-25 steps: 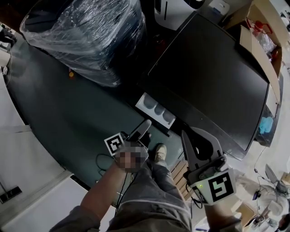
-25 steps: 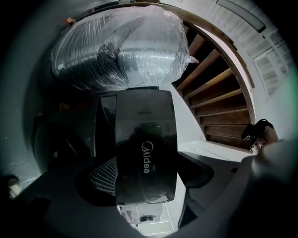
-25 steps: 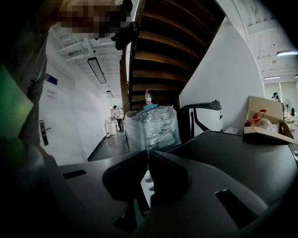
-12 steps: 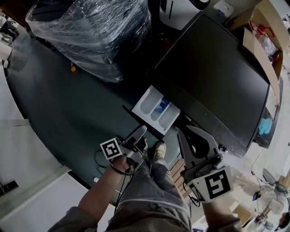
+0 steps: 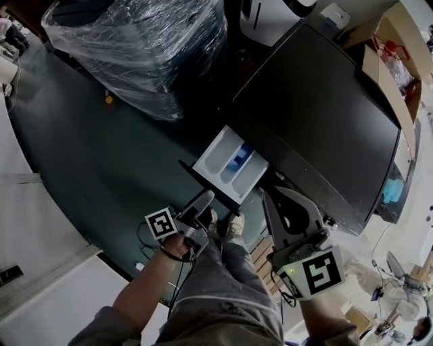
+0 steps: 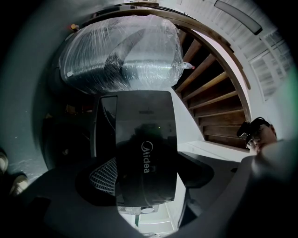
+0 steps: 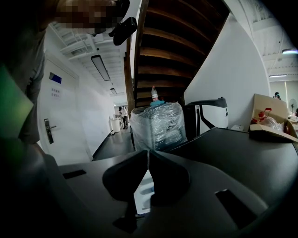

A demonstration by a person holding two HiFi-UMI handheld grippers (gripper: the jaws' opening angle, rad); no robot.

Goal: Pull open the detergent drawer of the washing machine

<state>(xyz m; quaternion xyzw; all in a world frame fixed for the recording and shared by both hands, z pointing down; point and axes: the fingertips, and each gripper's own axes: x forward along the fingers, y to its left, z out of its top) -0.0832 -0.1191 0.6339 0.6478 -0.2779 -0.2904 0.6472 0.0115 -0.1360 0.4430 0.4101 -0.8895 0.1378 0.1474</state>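
Note:
The washing machine [image 5: 318, 108] is black and fills the upper right of the head view. Its detergent drawer [image 5: 230, 164] stands pulled out, showing white compartments and a blue insert. My left gripper [image 5: 205, 198] is shut on the drawer's black front panel [image 5: 196, 177]. In the left gripper view that glossy panel [image 6: 145, 153], printed "Midea", lies between the jaws of the left gripper [image 6: 146, 179]. My right gripper [image 5: 272, 201] hangs beside the drawer, just below the machine's front edge. The right gripper [image 7: 148, 160] has its jaws pressed together with nothing in them; the drawer [image 7: 143, 188] shows behind them.
A big plastic-wrapped bundle [image 5: 142, 47] stands left of the machine on the dark floor. A white appliance [image 5: 270, 17] sits behind it, and a cardboard box [image 5: 396, 67] at the right. The person's shoes [image 5: 235, 226] are under the drawer. A wooden staircase [image 6: 214, 107] rises overhead.
The drawer has slid farther out of the machine toward the person, the left gripper drawing back with its front panel. The right gripper has stayed shut and barely shifted.

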